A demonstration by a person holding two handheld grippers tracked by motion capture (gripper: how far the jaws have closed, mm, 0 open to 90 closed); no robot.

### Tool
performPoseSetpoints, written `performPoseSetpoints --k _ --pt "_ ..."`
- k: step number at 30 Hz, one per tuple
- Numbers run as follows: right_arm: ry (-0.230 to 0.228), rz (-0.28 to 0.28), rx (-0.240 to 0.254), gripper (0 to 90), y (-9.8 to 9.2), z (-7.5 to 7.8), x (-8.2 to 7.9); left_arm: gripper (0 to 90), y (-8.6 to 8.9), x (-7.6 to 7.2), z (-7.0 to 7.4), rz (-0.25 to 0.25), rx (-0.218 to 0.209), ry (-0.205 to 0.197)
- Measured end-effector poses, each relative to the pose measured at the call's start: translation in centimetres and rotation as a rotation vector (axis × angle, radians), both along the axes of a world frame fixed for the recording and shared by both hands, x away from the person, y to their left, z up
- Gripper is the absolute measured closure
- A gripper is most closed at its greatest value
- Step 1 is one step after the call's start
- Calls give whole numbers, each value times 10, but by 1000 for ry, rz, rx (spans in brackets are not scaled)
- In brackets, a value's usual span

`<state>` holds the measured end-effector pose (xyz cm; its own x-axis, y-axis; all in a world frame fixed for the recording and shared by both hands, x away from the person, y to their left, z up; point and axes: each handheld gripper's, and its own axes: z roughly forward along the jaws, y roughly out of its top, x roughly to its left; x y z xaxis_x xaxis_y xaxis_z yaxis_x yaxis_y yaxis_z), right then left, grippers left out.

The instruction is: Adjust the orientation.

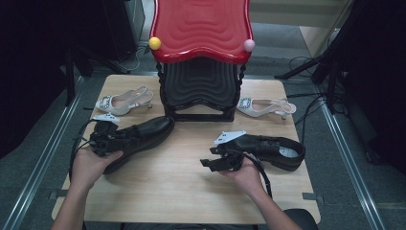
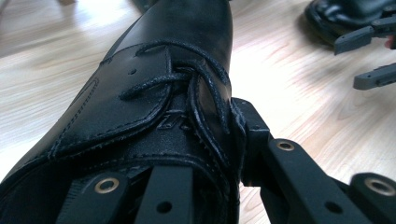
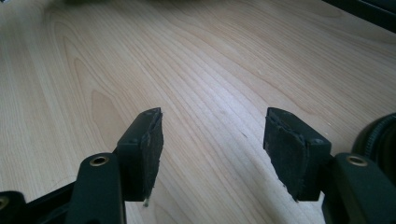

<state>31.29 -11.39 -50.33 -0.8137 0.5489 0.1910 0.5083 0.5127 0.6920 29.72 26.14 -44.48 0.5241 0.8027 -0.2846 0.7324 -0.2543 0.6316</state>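
Each black tool (image 1: 109, 139) has brass-ringed screws, grey plate, trailing black cable.

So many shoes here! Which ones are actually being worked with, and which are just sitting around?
In use:
- left black shoe, clamped by the left gripper
- right black shoe, beside the open right gripper

Lying about:
- two pale heeled sandals
- red and black shelf

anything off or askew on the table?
The two black shoes are split up: one is clamped at its opening by the left tongs, angled toward the rack; the other lies sideways by the open right tongs. No damage.
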Motion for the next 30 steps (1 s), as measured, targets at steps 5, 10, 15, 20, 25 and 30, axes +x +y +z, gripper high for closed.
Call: performPoseSetpoints --k 5,10,15,20,25,30 --pt "2 -21 1 383 -6 0 -3 788 -20 4 1 -50 6 -10" --pt "-1 -45 4 383 -14 -1 -6 786 -41 8 1 -91 0 -2" --pt "-1 -62 6 383 -19 -1 -8 785 -60 12 -3 -125 3 33" --pt "-1 -81 7 383 -25 -1 -11 782 -78 13 -7 -146 13 44" --pt "1 -94 6 382 -29 -1 -13 776 -93 14 -11 -177 17 51" --pt "4 -109 7 382 -33 -1 -15 768 -106 15 -16 -195 20 59"
